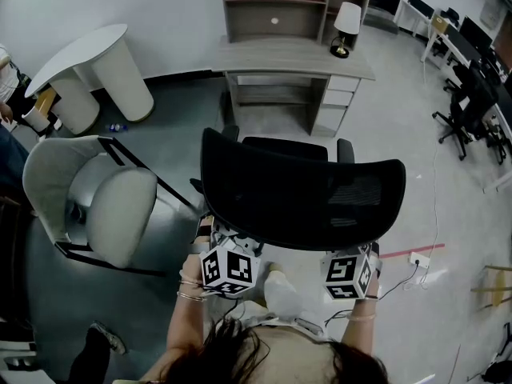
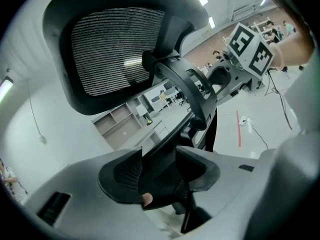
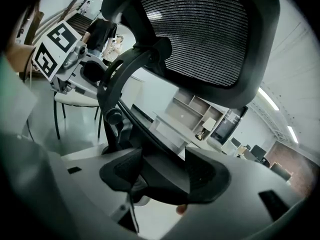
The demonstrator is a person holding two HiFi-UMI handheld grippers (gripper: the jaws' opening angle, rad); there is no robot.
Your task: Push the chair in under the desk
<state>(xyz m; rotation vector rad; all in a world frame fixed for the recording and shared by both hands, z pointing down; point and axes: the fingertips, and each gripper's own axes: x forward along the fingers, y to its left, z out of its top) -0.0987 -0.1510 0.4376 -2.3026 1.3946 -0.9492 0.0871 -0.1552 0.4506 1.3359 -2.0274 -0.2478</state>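
Note:
A black office chair with a mesh back stands in front of the grey desk, its seat facing the desk's knee space and a little short of it. My left gripper and right gripper sit behind the backrest at its lower rim. In the left gripper view the left gripper has the chair's black lower back edge filling the gap between its pads. The right gripper holds the same edge further right. The mesh back rises above the jaws.
A table lamp stands on the desk's right end, under a shelf hutch. A white armchair sits close on the left and a white rounded table behind it. A power strip and cable lie on the floor at right.

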